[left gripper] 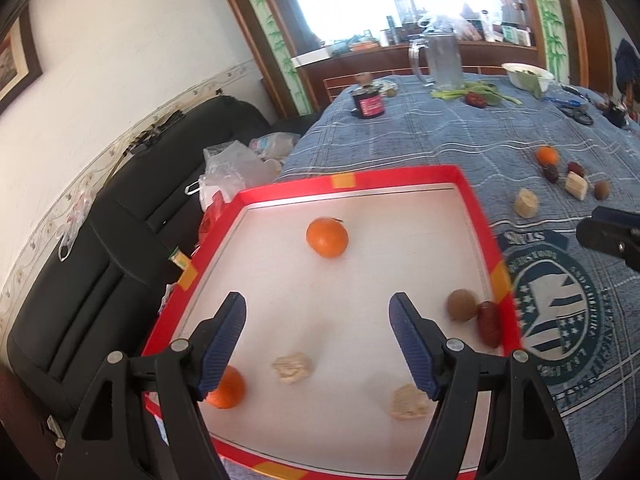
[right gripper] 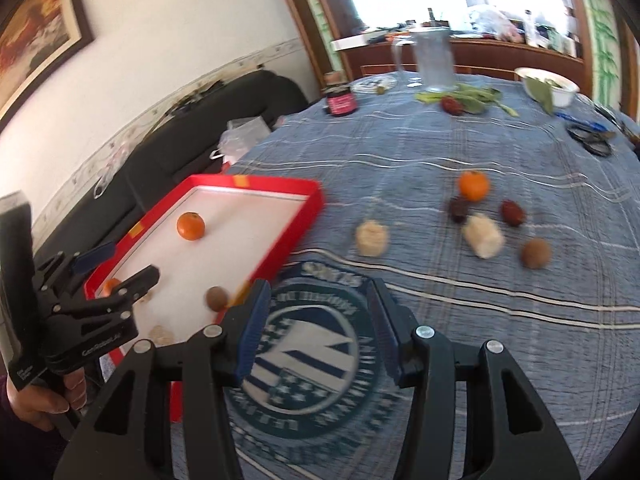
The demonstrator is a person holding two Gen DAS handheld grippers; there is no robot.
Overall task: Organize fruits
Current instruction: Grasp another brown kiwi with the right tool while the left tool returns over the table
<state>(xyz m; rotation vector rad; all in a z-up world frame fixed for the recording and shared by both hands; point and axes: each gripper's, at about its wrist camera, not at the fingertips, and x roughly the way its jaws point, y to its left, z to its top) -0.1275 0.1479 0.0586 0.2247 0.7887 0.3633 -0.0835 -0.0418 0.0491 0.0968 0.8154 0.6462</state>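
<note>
Both grippers empty, fruit split between tray and cloth

Left gripper (left gripper: 318, 320) spread wide over the red tray (left gripper: 400, 174), which holds two oranges, one by its near-left corner; right gripper (right gripper: 316, 300) spread over the tablecloth (right gripper: 400, 152); one orange (right gripper: 473, 185) lies mid-table, jug (right gripper: 434, 60) by the far edge.

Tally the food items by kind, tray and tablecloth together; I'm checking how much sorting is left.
Oranges: 3 (tray; cloth)
Pale chunks: 4 (tray; cloth)
Brown round fruits: 2 (tray; cloth)
Dark red fruits: 3 (tray; cloth)
Total: 12; 6 in the red tray, 6 out.
</note>
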